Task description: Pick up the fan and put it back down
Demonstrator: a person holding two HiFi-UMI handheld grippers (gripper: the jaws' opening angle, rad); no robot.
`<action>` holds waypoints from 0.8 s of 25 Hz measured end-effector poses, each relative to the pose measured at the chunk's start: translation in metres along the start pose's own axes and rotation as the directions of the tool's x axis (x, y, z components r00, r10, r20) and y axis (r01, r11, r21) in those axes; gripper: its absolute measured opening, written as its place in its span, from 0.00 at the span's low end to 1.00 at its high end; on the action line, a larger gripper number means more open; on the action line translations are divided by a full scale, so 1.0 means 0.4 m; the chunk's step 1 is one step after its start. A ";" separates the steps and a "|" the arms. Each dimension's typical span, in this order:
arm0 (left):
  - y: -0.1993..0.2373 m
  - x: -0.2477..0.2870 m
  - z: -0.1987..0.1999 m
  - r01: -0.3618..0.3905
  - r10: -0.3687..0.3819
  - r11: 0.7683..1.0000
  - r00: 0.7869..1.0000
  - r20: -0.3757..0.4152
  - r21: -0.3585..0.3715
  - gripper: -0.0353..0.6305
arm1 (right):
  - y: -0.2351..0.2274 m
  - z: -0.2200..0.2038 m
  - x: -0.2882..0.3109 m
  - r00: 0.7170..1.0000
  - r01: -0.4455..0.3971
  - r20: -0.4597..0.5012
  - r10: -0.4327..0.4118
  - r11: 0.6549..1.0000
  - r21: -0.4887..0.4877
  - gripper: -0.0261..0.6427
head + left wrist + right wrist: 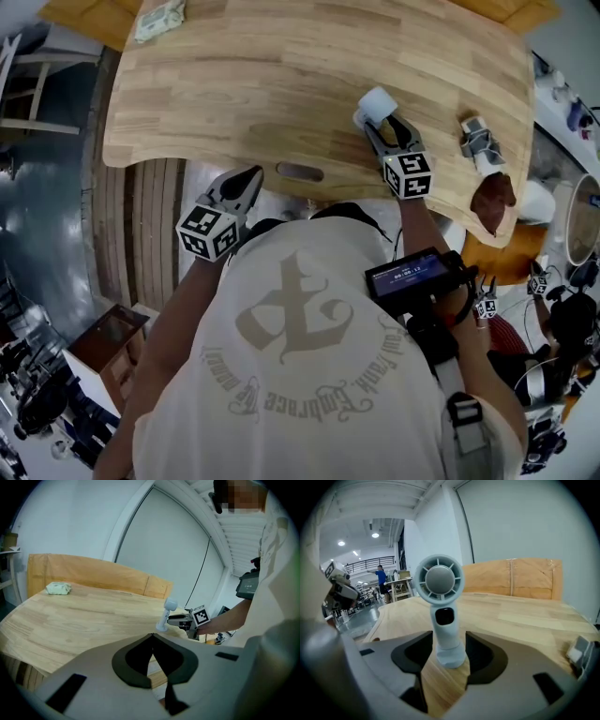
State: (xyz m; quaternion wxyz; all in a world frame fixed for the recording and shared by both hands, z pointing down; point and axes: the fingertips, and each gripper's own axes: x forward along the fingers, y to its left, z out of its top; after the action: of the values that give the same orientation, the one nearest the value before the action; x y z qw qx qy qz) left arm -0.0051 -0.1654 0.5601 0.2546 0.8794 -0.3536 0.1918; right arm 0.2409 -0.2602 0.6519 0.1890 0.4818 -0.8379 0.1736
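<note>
Alt text: A small pale handheld fan (440, 581) stands upright on the wooden table (525, 616), toward the side nearest me. My right gripper (449, 641) has its 2 jaws narrowed on the lower handle, and they look to be touching both sides. My left gripper (152, 637) has its jaws pressed together on nothing and hangs just off the table's near edge. I judge the fan to be light, rigid, smooth plastic, top-heavy under its round head. The handle is the place to hold: low, square, with a gentle squeeze so it cannot swivel or slip.
</note>
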 end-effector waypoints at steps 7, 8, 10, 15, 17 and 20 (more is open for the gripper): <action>-0.014 -0.031 -0.028 0.049 -0.049 0.999 0.999 -0.001 0.010 0.07 | 0.034 -0.035 -0.084 0.997 0.057 -0.055 -0.057 0.998 0.012 0.36; -0.015 -0.036 -0.034 0.058 -0.058 0.998 0.998 -0.004 0.013 0.07 | 0.049 -0.034 -0.099 0.997 0.058 -0.059 -0.058 0.998 0.004 0.36; -0.017 -0.049 -0.043 0.072 -0.072 0.997 0.997 -0.004 0.021 0.07 | 0.077 -0.028 -0.124 0.996 0.068 -0.058 -0.068 0.998 -0.014 0.34; -0.020 -0.102 -0.052 0.105 -0.105 0.994 0.994 0.017 0.033 0.07 | 0.148 0.009 -0.194 0.992 0.123 -0.034 -0.124 0.992 -0.034 0.09; -0.020 -0.119 -0.051 0.112 -0.113 0.992 0.993 0.021 0.061 0.07 | 0.182 0.033 -0.218 0.992 0.123 -0.008 -0.123 0.992 -0.027 0.07; -0.032 -0.131 -0.047 0.136 -0.140 0.982 0.990 0.022 0.130 0.07 | 0.229 0.077 -0.261 0.992 0.108 0.064 -0.110 0.993 0.036 0.06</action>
State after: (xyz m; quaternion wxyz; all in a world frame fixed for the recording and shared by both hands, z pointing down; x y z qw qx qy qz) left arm -0.0342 -0.1191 0.5439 0.2049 0.9191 -0.2828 0.1825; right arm 0.2049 -0.1540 0.5647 0.1624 0.5354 -0.8131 0.1605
